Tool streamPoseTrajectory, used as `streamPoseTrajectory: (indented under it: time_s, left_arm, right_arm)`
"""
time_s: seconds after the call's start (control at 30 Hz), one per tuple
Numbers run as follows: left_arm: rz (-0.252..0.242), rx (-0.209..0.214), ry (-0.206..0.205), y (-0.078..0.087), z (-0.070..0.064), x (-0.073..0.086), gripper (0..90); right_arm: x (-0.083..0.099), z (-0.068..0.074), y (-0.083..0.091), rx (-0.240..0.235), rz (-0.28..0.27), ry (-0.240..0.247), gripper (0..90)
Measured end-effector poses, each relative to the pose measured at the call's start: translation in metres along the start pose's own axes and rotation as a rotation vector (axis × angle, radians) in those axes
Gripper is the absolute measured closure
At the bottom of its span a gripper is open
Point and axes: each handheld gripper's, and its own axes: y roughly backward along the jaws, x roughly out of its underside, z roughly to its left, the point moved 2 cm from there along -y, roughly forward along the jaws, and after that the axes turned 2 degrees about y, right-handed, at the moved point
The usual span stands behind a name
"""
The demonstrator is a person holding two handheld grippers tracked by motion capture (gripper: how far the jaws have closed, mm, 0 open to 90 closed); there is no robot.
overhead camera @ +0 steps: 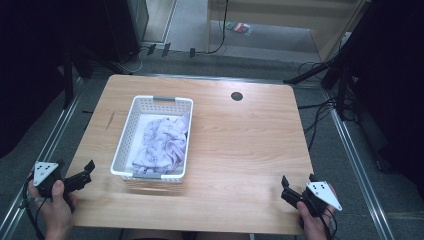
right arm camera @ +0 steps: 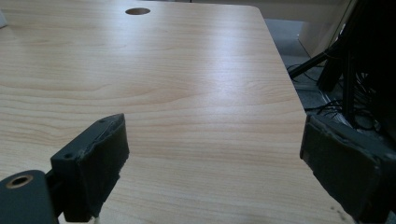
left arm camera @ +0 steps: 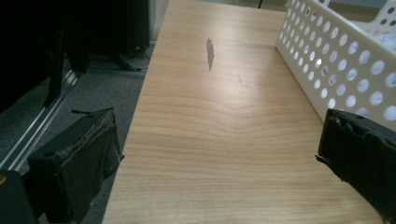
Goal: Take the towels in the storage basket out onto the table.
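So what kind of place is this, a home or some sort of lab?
Most likely a lab or recording studio, not a home: the wooden table stands on grey carpet among dark stands and loose floor cables, with a white basket of cloth staged on it.

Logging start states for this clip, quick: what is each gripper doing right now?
Left gripper: open, holding nothing, beside the white basket.
Right gripper: open, holding nothing, over bare table.
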Motion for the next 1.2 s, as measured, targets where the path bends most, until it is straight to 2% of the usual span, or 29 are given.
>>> streamPoseTrajectory:
  time_s: [0.1, 0.13, 0.2, 0.23, 0.27, 0.3, 0.47, 0.5, 0.53, 0.6, 0.73, 0.93, 1.1, 1.2]
  left_arm:
    - [-0.005, 0.023, 0.019, 0.003, 0.001, -0.006, 0.0]
    - [-0.029, 0.041, 0.028, 0.010, -0.002, -0.016, 0.0]
    - [-0.039, 0.040, 0.023, 0.013, -0.005, -0.022, 0.0]
    - [-0.057, 0.051, 0.001, 0.020, -0.014, -0.033, 0.0]
    - [-0.057, 0.051, 0.001, 0.020, -0.014, -0.033, 0.0]
    - [-0.062, 0.059, -0.006, 0.022, -0.019, -0.039, 0.0]
    - [-0.040, 0.101, -0.051, 0.022, -0.051, -0.057, 0.0]
    - [-0.038, 0.142, -0.063, 0.018, -0.064, -0.063, 0.0]
    - [-0.038, 0.142, -0.063, 0.018, -0.064, -0.063, 0.0]
    - [-0.027, 0.153, -0.085, 0.013, -0.078, -0.068, 0.0]
    - [0.008, 0.204, -0.121, 0.001, -0.103, -0.078, 0.0]
    - [0.089, 0.269, -0.203, -0.021, -0.139, -0.085, 0.0]
    - [0.140, 0.333, -0.237, -0.038, -0.160, -0.086, 0.0]
    - [0.170, 0.355, -0.253, -0.049, -0.170, -0.085, 0.0]
  right_arm:
    - [0.000, 0.000, 0.000, -0.005, -0.002, -0.001, 8.1]
    - [0.000, 0.000, 0.000, -0.008, -0.002, -0.005, 8.2]
    - [0.000, 0.000, 0.000, -0.008, -0.002, -0.005, 8.4]
    - [0.000, 0.000, 0.000, -0.010, -0.001, -0.003, 8.5]
    - [0.000, 0.000, 0.000, -0.010, -0.001, -0.003, 8.5]
    - [0.000, 0.000, 0.000, -0.011, 0.000, -0.001, 8.5]
    - [0.000, 0.000, 0.000, -0.016, 0.001, 0.004, 8.9]
    - [0.000, 0.000, 0.000, -0.016, 0.000, 0.004, 9.1]
    - [0.000, 0.000, 0.000, -0.016, 0.000, 0.004, 9.1]
    - [0.000, 0.000, 0.000, -0.016, 0.000, 0.004, 9.1]
    - [0.000, 0.000, 0.000, -0.017, 0.001, 0.002, 9.1]
    - [0.000, -0.001, 0.000, -0.018, 0.000, -0.001, 9.2]
    - [0.000, 0.000, 0.000, -0.018, -0.001, -0.001, 9.2]
    - [0.000, -0.001, 0.000, -0.018, -0.001, -0.002, 9.2]
